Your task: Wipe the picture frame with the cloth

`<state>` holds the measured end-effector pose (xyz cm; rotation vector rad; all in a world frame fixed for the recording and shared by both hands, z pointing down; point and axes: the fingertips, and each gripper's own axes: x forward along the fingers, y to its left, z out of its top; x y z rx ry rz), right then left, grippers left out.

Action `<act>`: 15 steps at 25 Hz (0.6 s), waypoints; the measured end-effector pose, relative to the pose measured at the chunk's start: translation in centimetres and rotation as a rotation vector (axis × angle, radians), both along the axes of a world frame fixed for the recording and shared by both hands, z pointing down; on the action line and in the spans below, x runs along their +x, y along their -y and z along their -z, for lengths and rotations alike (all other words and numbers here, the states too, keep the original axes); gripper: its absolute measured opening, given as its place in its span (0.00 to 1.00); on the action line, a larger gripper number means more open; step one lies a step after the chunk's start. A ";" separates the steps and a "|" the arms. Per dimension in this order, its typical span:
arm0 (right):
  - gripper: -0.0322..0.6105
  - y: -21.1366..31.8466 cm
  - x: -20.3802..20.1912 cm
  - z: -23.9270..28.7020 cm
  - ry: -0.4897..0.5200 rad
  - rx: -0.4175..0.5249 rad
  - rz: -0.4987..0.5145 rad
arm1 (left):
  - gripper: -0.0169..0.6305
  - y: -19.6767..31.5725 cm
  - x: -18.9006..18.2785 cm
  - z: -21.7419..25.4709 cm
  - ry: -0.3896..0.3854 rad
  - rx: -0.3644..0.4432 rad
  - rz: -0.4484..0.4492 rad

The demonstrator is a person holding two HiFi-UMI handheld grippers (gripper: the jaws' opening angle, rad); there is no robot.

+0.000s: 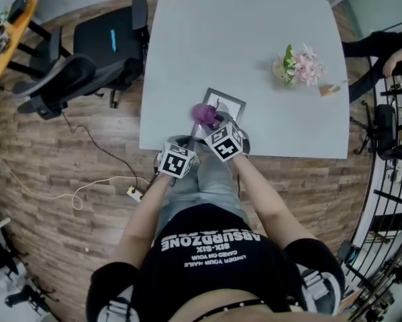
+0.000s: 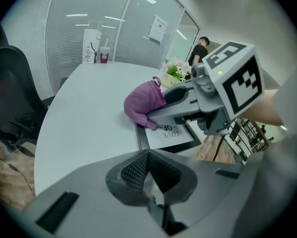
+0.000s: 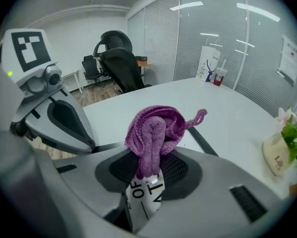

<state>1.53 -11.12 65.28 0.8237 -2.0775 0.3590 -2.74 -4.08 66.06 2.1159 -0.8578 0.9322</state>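
A person seated at the near edge of a white counter (image 1: 241,39) presses a purple cloth (image 3: 155,130) onto a frame (image 1: 229,102) that lies flat there, close to the counter's edge. The right claw (image 3: 149,175) is clenched on the bunched cloth, which bulges out above the jaws. Black lettering on the frame's white print shows through the gap beneath. In the left gripper view the cloth sits on the corner of the frame nearest that camera, with most of the print uncovered. The left claw (image 2: 149,172) hangs just beside the right one, its jaws drawn together with nothing between them. In the head view it appears to sit off the counter's near edge and apart from the frame. A small pot of flowers (image 1: 298,66) stands well away on the right.

The wiping looks barely under way, and the main risk is the loose frame. Nothing pins it, so a stroke pulled toward the person could slide it over the nearby edge and onto the floor. A second hazard is the grip itself. The cloth is held as a tight wad rather than spread out, so a low or tilted pass could bring the hard jaw tips down on the face of the frame and scratch it. A dragging stroke could also tug the wad out of the jaws.
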 end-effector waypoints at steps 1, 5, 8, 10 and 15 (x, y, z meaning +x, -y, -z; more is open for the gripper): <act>0.25 0.4 0.1 0.0 0.004 0.004 -0.004 | 0.05 0.0 0.0 0.0 0.002 0.006 -0.003; 0.25 2.3 0.9 0.1 0.005 0.025 -0.039 | 0.05 0.0 0.0 0.0 0.003 0.026 0.000; 0.25 3.8 1.6 0.1 -0.005 0.039 -0.064 | 0.05 0.0 0.0 0.0 0.001 0.025 0.009; 0.25 4.7 2.0 0.1 -0.016 0.047 -0.083 | 0.05 0.0 -0.1 0.0 -0.002 0.019 0.013; 0.25 6.5 2.6 0.2 -0.030 0.058 -0.108 | 0.05 0.0 -0.1 0.1 -0.004 0.022 0.011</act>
